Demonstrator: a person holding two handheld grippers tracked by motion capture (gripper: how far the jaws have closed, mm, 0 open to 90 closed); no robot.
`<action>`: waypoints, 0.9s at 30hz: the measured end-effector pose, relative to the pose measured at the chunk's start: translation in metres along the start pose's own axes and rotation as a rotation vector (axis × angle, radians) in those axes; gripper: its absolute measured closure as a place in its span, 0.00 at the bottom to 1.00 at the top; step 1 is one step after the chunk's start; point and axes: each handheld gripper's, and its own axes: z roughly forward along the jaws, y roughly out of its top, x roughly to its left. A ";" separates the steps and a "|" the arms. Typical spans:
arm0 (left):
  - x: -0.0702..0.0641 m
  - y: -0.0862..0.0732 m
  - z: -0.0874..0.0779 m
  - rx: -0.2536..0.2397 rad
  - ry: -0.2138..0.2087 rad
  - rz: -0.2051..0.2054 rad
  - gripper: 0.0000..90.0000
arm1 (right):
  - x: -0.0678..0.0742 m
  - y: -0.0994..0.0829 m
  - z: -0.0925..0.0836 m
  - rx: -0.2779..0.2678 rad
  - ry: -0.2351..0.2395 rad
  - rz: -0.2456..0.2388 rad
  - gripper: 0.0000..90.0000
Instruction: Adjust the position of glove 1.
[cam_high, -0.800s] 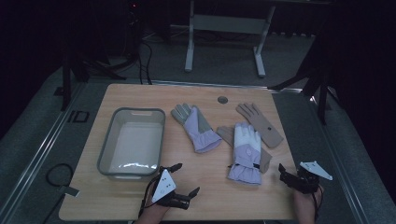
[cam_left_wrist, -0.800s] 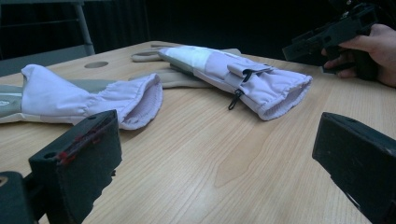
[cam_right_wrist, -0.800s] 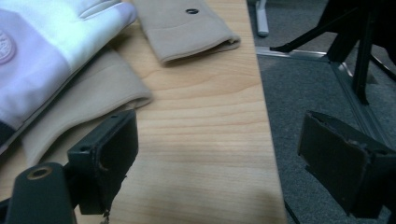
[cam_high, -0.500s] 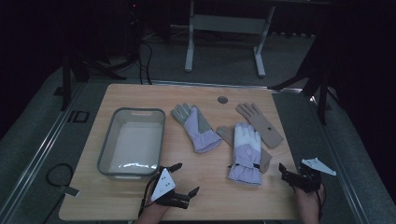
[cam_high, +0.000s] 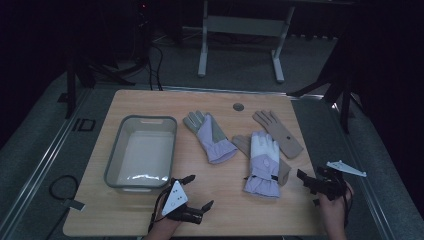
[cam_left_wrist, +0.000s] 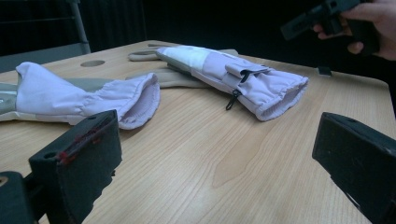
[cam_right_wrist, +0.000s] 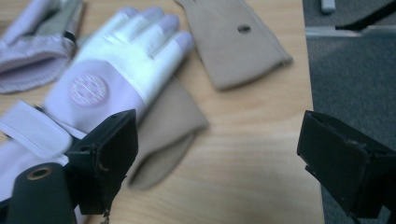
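Lilac-and-white glove (cam_high: 263, 162) lies near the tabletop's (cam_high: 150, 222) front right corner on a tan glove (cam_high: 284, 172), so the right gripper (cam_high: 306, 181), fingers spread and empty like the left gripper's (cam_high: 197, 191), could likely pinch both layers together.
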 end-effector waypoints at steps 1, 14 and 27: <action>0.000 0.000 0.000 0.001 -0.001 -0.001 0.01 | 0.003 0.007 -0.002 -0.011 0.009 -0.021 0.14; 0.000 0.000 0.000 0.001 -0.006 0.003 0.01 | 0.036 0.049 0.002 -0.008 0.017 -0.108 0.12; 0.001 0.000 0.000 0.000 -0.010 -0.001 0.01 | 0.083 0.091 0.017 0.002 0.119 -0.217 0.12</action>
